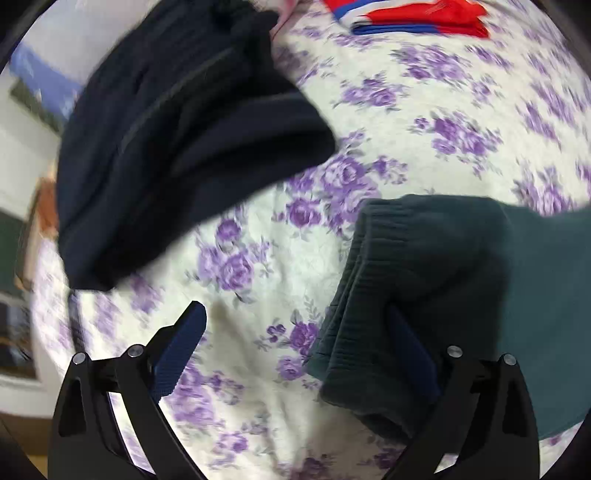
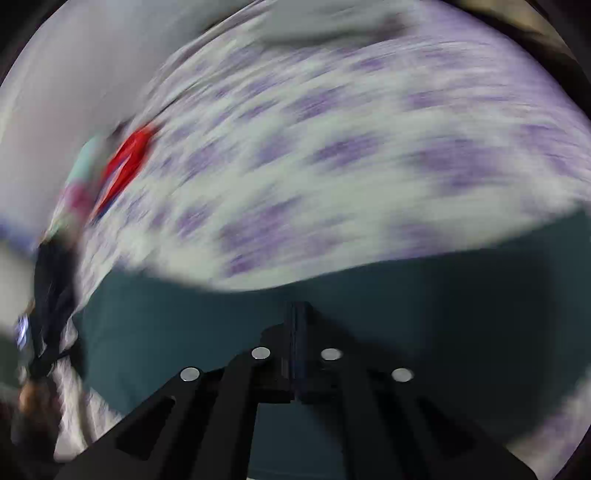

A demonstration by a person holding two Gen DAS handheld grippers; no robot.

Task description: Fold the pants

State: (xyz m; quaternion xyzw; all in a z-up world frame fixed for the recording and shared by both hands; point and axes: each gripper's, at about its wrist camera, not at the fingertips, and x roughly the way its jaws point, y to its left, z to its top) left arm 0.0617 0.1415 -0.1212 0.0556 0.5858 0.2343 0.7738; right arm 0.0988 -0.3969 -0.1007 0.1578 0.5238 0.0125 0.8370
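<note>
Dark teal pants [image 1: 461, 295] lie on a bedspread with purple flowers [image 1: 406, 110]; their ribbed waistband or cuff is bunched at the lower right of the left wrist view. My left gripper [image 1: 295, 317] is open, its left finger [image 1: 184, 343] over bare bedspread and its right finger [image 1: 410, 350] against the teal fabric. In the blurred right wrist view the teal pants [image 2: 184, 325] fill the lower half. My right gripper [image 2: 297, 310] has its fingers together on the teal fabric.
A dark navy garment [image 1: 177, 140] lies bunched at the upper left. A folded red, white and blue garment [image 1: 417, 16] sits at the far edge, and shows as a red smear in the right wrist view [image 2: 125, 166]. The bed's left edge borders room furniture.
</note>
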